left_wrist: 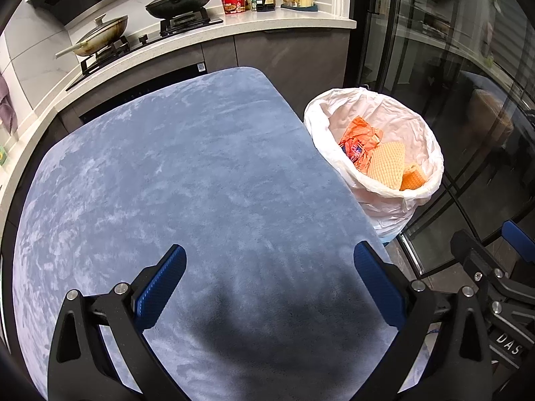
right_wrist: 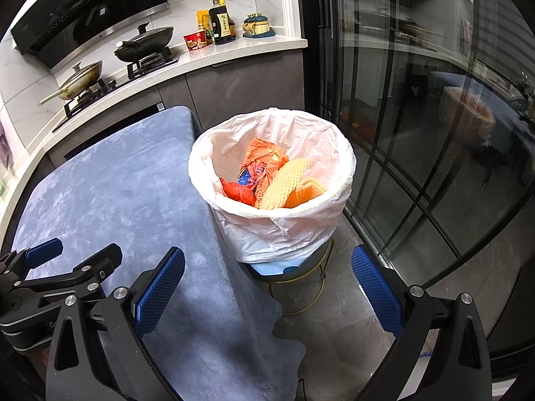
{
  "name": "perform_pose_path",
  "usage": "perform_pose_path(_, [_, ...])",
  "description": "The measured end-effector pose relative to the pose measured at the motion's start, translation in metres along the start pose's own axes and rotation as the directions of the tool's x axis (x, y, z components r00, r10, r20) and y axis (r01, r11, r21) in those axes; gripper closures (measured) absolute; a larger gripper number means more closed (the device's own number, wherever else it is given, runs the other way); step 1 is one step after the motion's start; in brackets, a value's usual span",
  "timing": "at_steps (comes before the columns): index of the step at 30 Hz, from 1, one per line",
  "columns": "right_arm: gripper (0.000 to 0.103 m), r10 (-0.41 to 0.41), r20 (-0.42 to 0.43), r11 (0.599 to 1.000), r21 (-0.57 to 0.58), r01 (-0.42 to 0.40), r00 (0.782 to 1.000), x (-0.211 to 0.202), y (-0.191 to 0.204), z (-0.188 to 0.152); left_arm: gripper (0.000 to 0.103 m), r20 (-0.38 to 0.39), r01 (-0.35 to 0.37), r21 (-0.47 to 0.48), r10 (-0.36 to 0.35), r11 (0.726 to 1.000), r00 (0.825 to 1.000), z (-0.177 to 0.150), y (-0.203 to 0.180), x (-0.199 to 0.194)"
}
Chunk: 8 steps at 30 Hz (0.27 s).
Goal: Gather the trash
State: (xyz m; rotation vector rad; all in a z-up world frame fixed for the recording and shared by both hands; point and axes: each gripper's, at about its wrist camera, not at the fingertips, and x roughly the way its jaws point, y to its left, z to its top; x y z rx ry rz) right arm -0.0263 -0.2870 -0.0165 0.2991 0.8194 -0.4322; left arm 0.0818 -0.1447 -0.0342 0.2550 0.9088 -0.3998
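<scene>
While both grippers hang empty over the scene, items run as follows, left to right.

Stove point(left_wrist: 100, 53), upper left of the left wrist view: two lidded pans on burners, along a white counter point(left_wrist: 234, 23).

Left gripper point(left_wrist: 269, 277), bottom centre of its own view: jaws spread wide, holding nothing, angled down over the blue-grey cloth point(left_wrist: 187, 173) that covers a table. The same gripper shows at the lower left edge of the right wrist view.

Right gripper point(right_wrist: 267, 279), bottom centre of its view: jaws wide apart, empty, poised past the cloth's right edge, one finger over the cloth and the other over the grey floor point(right_wrist: 351, 317).

Bin point(right_wrist: 277, 230), just beside the table's right edge: lined with a white bag, holding an orange wrapper point(right_wrist: 264, 160), red plastic and yellow waffle-textured cloths point(right_wrist: 284, 183).

Glass door point(right_wrist: 418, 117), right side: dark-framed, reflective.
</scene>
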Motion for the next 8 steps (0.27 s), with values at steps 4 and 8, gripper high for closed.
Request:
perform_pose_path(4, [0.007, -0.006, -0.003, 1.000, 0.006, 0.006, 1.000, 0.0027, -0.0042, -0.0013, 0.007, 0.003, -0.005, -0.008, 0.005, 1.000, 1.000, 0.0003, 0.0016, 0.0005])
perform_pose_path(8, [0.007, -0.014, -0.005, 1.000, 0.011, 0.014, 1.000, 0.0044, -0.0066, -0.0028, 0.007, -0.001, -0.001, -0.017, 0.001, 1.000, 1.000, 0.0013, 0.0065, 0.0031])
